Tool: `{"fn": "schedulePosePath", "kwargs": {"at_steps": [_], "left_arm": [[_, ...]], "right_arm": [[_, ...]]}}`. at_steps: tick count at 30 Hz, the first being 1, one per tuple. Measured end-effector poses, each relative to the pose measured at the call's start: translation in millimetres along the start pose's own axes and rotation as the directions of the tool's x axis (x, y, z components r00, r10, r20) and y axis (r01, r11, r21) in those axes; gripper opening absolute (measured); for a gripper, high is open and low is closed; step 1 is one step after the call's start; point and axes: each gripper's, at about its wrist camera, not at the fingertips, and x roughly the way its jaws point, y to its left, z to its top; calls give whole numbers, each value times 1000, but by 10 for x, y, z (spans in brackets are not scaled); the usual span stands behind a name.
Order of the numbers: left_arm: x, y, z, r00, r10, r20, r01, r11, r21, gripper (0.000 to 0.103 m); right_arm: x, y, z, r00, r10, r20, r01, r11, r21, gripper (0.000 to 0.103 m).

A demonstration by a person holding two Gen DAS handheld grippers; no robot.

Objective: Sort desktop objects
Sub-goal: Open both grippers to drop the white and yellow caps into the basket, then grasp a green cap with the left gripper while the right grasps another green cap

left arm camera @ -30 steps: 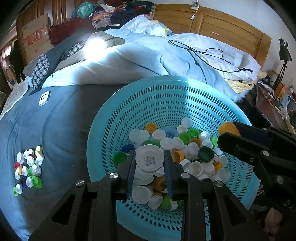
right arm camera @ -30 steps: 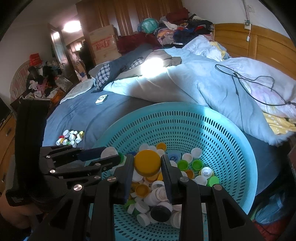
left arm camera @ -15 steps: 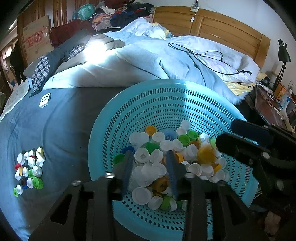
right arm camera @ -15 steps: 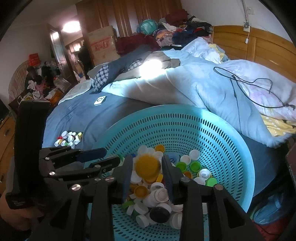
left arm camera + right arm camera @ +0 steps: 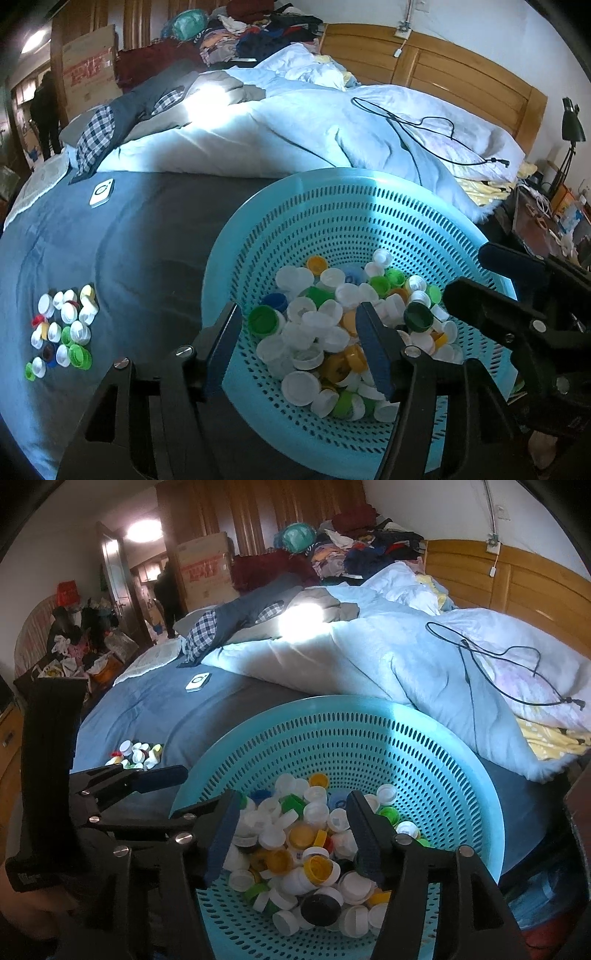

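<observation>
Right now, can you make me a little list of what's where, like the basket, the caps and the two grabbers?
basket: blue basket with holes, on the bed
caps in basket: a mixed pile, white, green, yellow, blue
caps outside: small cluster on the blue sheet
left gripper: jaws have just been opening, nothing gripped, over the pile
right gripper: jaws have just been opening, nothing gripped, over the pile

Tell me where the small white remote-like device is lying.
The white device lies flat on the blue blanket, in the left wrist view's upper left, just below the plaid cloth and well beyond the loose caps left of the basket.
</observation>
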Motion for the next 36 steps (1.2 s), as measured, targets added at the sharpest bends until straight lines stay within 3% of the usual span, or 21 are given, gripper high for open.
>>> {"fn": "schedulePosePath", "kwargs": {"at_steps": [6, 10, 12, 16, 19, 22, 24, 30, 36], "left_arm": [[-115, 389, -195, 998, 54, 44, -53, 998, -37, 58], [-220, 1134, -638, 988, 148, 46, -139, 979, -150, 58], [-257, 1512, -860, 981, 190, 32, -178, 959, -222, 58], [-328, 2396, -1414, 953, 300, -45, -296, 883, -364, 58], [-359, 2926, -1698, 920, 383, -82, -383, 833, -400, 58], [-346, 3313, -1823, 901, 420, -105, -424, 808, -409, 58], [-293, 3512, -1861, 902, 418, -108, -423, 807, -413, 58], [-1, 3750, -1713, 911, 399, -107, -412, 851, -325, 58], [88, 3884, -1609, 918, 386, -92, -395, 865, -311, 58]], "right_arm": [[12, 145, 27, 1000, 23, 10, -23, 999, -23, 74], [64, 398, -44, 997, 76, 14, -75, 995, -60, 76], [125, 597, -96, 993, 116, 4, -116, 989, -88, 76], [234, 964, -180, 984, 177, -14, -177, 974, -138, 78], [346, 1231, -249, 977, 212, -34, -215, 962, -170, 79], [492, 1428, -308, 971, 225, -77, -236, 952, -193, 79], [577, 1530, -337, 969, 225, -98, -241, 948, -208, 79], [735, 1684, -348, 967, 217, -130, -243, 942, -230, 79], [824, 1771, -333, 967, 211, -141, -240, 940, -244, 79]]}}
